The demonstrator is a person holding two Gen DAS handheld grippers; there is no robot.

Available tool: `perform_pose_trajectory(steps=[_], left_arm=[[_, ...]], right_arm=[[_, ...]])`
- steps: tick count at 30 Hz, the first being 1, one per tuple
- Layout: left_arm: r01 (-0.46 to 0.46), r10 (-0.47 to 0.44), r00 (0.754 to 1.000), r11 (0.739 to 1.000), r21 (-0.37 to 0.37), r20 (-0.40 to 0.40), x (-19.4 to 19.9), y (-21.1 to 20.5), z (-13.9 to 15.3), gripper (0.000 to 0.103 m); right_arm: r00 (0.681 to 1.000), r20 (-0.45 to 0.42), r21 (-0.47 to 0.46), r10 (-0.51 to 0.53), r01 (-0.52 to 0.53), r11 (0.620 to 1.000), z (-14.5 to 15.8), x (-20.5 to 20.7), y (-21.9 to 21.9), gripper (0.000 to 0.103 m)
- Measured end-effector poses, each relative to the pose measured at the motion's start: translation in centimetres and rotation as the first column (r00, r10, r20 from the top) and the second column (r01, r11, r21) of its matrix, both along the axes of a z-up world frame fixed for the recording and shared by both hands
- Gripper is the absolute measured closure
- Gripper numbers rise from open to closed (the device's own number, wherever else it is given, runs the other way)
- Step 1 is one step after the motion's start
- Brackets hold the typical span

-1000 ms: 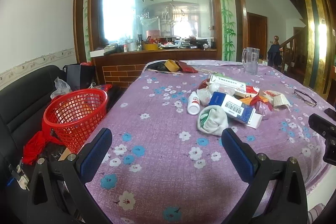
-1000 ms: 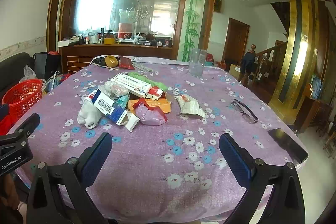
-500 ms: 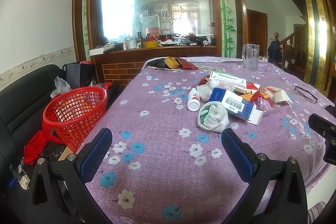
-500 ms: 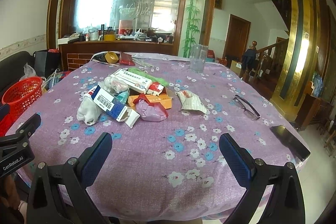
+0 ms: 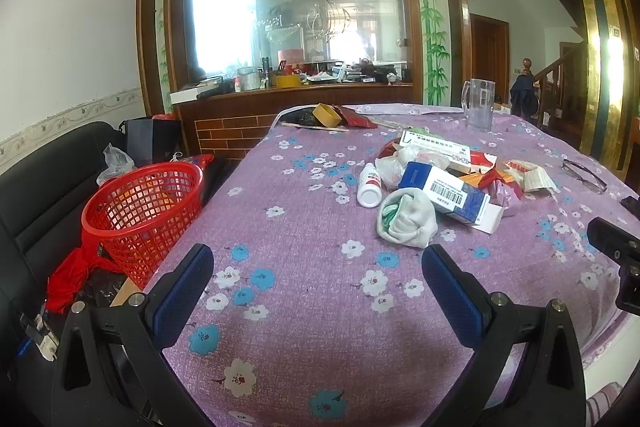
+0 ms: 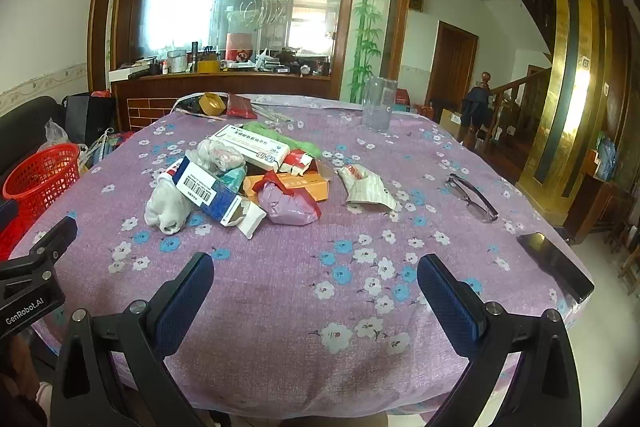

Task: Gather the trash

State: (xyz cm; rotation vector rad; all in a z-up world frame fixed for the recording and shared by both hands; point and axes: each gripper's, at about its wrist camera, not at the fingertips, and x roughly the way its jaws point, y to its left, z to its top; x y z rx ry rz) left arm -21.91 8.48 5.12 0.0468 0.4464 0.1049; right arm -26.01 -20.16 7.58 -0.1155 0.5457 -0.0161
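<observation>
The table (image 6: 280, 287) wears a matt, woven-looking purple cloth printed with flowers. The basket (image 5: 144, 211) is glossy red plastic mesh. The trash heap mixes a smooth printed card box (image 5: 444, 193), a white plastic bottle (image 5: 369, 185), a soft crumpled white wad (image 5: 408, 223) and a shiny mauve bag (image 6: 290, 205). The jug (image 6: 378, 103) is clear and smooth. The phone (image 6: 554, 261) is glossy black. Both grippers' pads (image 6: 184, 303) are ribbed blue, on matt black frames.

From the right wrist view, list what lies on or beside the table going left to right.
Red basket → white crumpled bundle → blue barcode box → purple bag → striped wrapper → glasses → black phone.
</observation>
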Motion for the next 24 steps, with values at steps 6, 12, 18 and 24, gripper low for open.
perform_pose_trajectory(steps=[6,12,18,24], left_arm=[[0.000,0.000,1.000,1.000,0.001,-0.002,-0.04,0.04,-0.08,0.000],[0.001,-0.001,1.000,1.000,0.001,-0.010,-0.07,0.12,-0.34,0.000],[0.010,-0.010,1.000,1.000,0.003,-0.026,0.17,-0.03,-0.48,0.000],[0.022,-0.022,0.999,1.000,0.002,-0.045,0.69,-0.24,-0.56,0.000]], right_arm=[[1.000,-0.005,0.002,0.002,-0.002,1.000,-0.04,0.06,0.07,0.000],[1.000,-0.015,0.008,0.002,-0.002,1.000,-0.28,0.26,-0.07,0.000],[1.000,-0.022,0.011,0.004,-0.004,1.000,-0.50,0.44,-0.11,0.000],[0.999,-0.033,0.017,0.006,-0.005,1.000,-0.78,0.66,-0.25,0.000]])
